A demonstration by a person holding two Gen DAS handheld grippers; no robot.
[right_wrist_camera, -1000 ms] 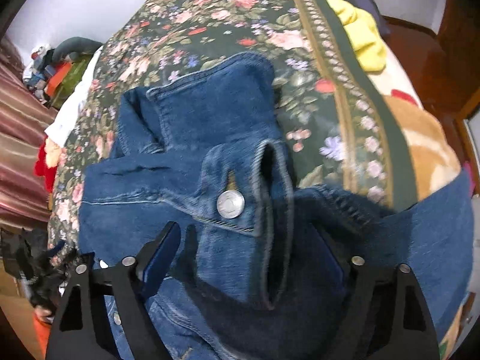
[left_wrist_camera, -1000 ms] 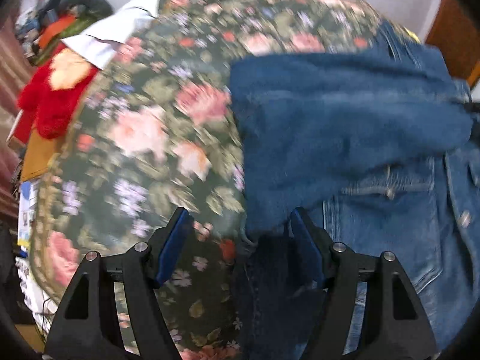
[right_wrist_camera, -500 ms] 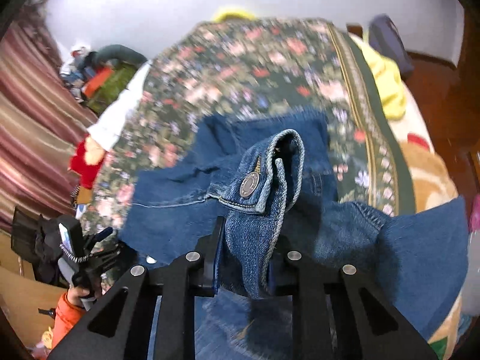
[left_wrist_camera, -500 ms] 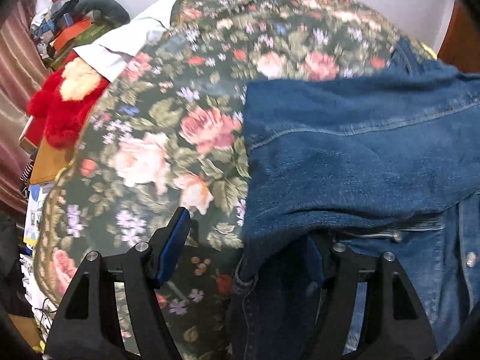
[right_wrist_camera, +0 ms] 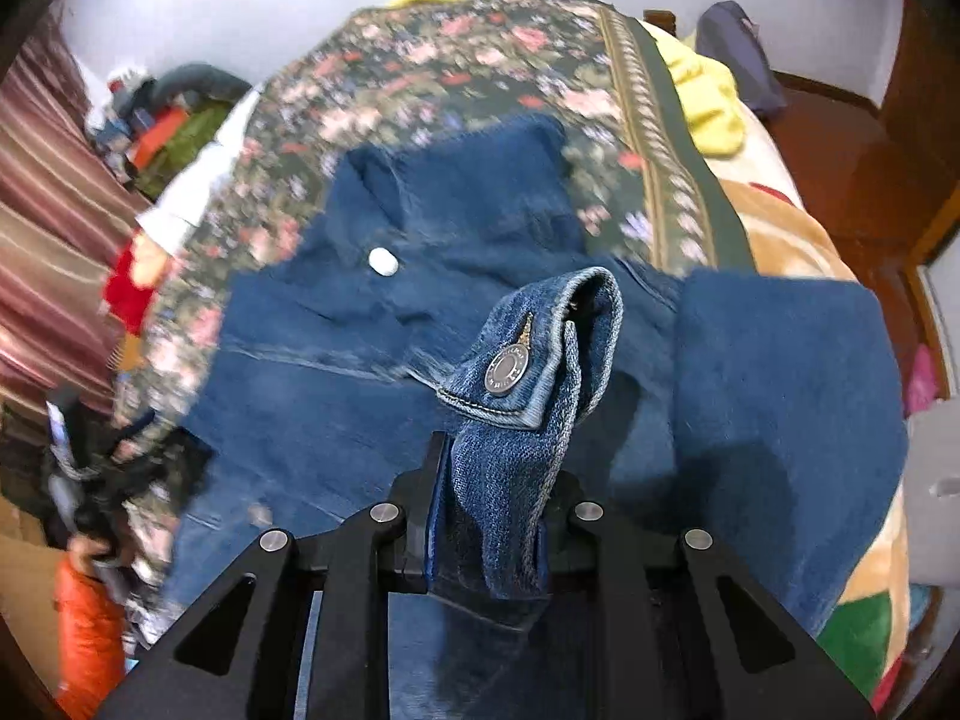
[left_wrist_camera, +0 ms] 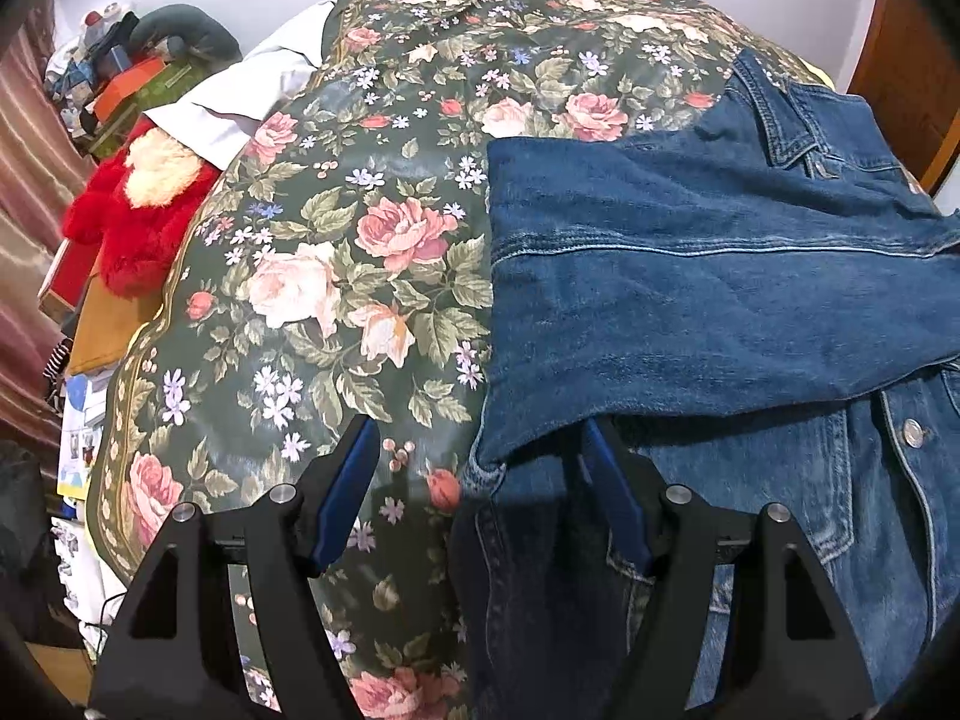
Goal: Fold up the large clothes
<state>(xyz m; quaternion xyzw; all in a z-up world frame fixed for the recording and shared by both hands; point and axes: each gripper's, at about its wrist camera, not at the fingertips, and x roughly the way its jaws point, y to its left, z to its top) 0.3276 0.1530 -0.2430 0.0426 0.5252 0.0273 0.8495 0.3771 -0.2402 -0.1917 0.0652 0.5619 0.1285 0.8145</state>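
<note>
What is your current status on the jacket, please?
Left gripper open, empty. Right gripper shut on sleeve cuff. Denim jacket half folded on bedspread. Nothing obstructing.

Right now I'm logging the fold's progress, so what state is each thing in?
Left tool: open, holding nothing, low over the jacket's edge.
Right tool: shut on the sleeve cuff.
Denim jacket: lying on the bedspread, one sleeve folded across its body.
Sleeve cuff: buttoned, lifted above the jacket.
Floral bedspread: spread flat under the jacket.
</note>
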